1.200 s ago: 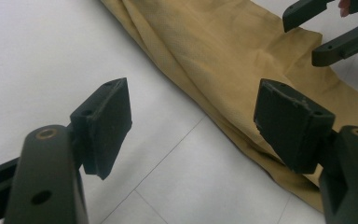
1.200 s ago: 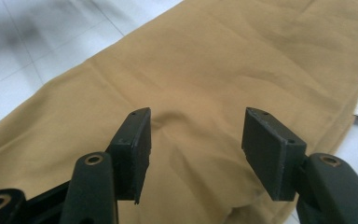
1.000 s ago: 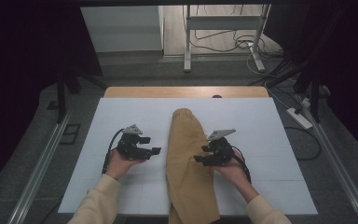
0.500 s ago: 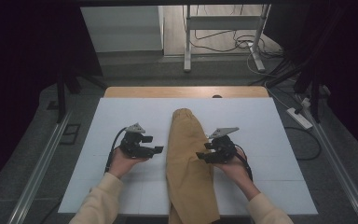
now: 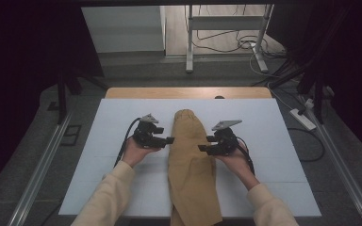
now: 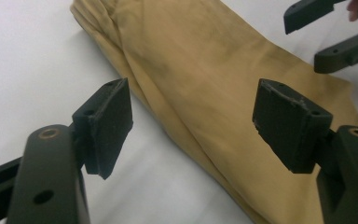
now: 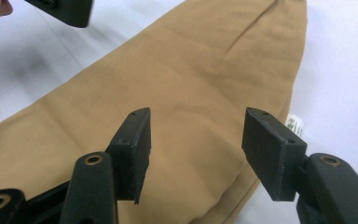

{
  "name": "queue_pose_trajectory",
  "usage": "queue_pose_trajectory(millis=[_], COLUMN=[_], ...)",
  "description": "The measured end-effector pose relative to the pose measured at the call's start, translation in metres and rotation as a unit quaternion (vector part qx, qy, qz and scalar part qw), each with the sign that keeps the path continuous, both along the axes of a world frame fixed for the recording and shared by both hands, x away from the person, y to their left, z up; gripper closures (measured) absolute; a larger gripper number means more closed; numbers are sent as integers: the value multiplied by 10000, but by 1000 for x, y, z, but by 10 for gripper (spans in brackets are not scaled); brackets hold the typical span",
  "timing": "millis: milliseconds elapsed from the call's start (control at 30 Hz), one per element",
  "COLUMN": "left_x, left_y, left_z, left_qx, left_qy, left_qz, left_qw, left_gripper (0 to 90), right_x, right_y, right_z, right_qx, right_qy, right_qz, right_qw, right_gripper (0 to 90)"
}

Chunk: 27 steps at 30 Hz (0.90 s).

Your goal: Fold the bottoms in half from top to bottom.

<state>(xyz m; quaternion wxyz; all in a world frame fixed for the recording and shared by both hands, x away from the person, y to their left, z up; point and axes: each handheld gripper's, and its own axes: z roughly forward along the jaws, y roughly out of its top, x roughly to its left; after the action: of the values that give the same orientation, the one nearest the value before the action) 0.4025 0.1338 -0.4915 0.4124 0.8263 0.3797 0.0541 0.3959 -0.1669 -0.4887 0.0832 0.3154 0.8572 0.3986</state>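
I've got the left gripper (image 5: 168, 140) and the right gripper (image 5: 202, 148) flanking the folded tan trousers (image 5: 191, 165) laid lengthwise down the middle of the white bench (image 5: 273, 155), both sets of jaws spread apart, holding nothing.

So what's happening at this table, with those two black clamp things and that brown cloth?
A person sits at a white table with a two-jaw gripper in each hand. A tan folded garment lies lengthwise down the middle. The left gripper and right gripper face its two sides, both with jaws open. Neither has gripped the fabric; it looks as if they are about to take hold of it.
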Motion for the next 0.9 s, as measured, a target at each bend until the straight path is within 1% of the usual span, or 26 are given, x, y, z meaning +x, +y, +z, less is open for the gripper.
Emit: queue_pose_trajectory(millis=[167, 300, 433, 567, 633, 700, 767, 900], left_x=[17, 27, 36, 43, 45, 48, 51, 56], left_y=[-3, -6, -7, -8, -7, -6, -6, -7], left_z=[-2, -6, -12, -14, -15, -15, -16, -20], left_qx=[13, 79, 63, 98, 69, 33, 0, 29], left_qy=[82, 132, 204, 260, 265, 279, 308, 345], left_qz=[89, 129, 182, 236, 203, 243, 277, 320], left_qw=[9999, 9998, 9996, 9993, 9994, 9993, 9991, 9989], left_gripper=[278, 276, 275, 275, 274, 271, 272, 271], right_x=[14, 26, 38, 50, 54, 58, 61, 68], right_y=[1, 2, 5, 9, 10, 11, 12, 14], right_z=[0, -3, -5, -11, -14, -16, -16, -13], right_qx=[-70, -60, -8, -5, -11, -28, -60, -77], right_qy=[70, 133, 161, 196, 226, 269, 245, 197], right_qz=[-177, -298, -368, -450, -485, -503, -530, -560], right_qw=[9998, 9994, 9992, 9988, 9986, 9984, 9983, 9982], right_gripper=[424, 424, 424, 424, 424, 424, 424, 424])
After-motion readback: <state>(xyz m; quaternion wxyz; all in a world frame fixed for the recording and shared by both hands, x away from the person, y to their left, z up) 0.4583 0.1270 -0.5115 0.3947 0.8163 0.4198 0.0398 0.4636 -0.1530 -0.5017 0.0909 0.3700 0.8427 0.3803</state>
